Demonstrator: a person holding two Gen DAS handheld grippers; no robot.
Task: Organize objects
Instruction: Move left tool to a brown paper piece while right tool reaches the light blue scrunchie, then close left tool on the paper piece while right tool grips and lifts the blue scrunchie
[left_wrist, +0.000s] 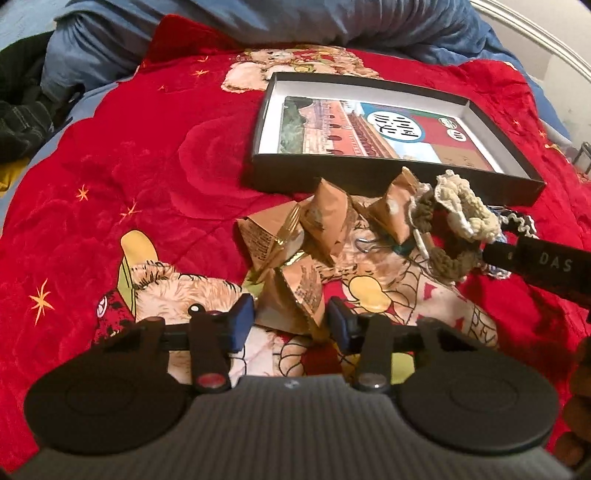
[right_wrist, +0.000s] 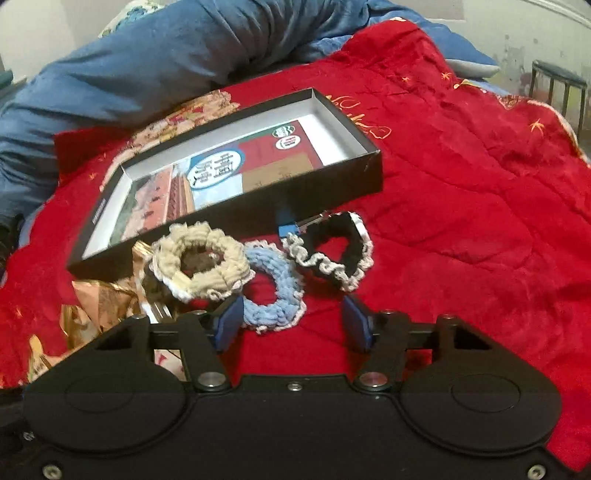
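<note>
My left gripper (left_wrist: 291, 320) stands about half open, its blue pads (left_wrist: 242, 325) on either side of the nearest brown snack packet (left_wrist: 295, 299); the left pad looks to touch the wrapper, while the right pad shows a slight gap, so I cannot tell whether a grip is made. The packet stands on end, its pointed corner rising away from me. Further packets (left_wrist: 325, 221) lie heaped beyond it on the red blanket (left_wrist: 110, 166). My right gripper (right_wrist: 293, 323) is likewise about half open and holds nothing; the light-blue scrunchie (right_wrist: 275, 286) lies flat between its fingers, its near edge beside the left pad (right_wrist: 229, 321), whether touching I cannot tell. The beige scrunchie (right_wrist: 201, 262) lies to its left, the black scrunchie (right_wrist: 332, 254) to its right. Behind them sits the open black box (right_wrist: 365, 177), long axis running from near left to far right.
</note>
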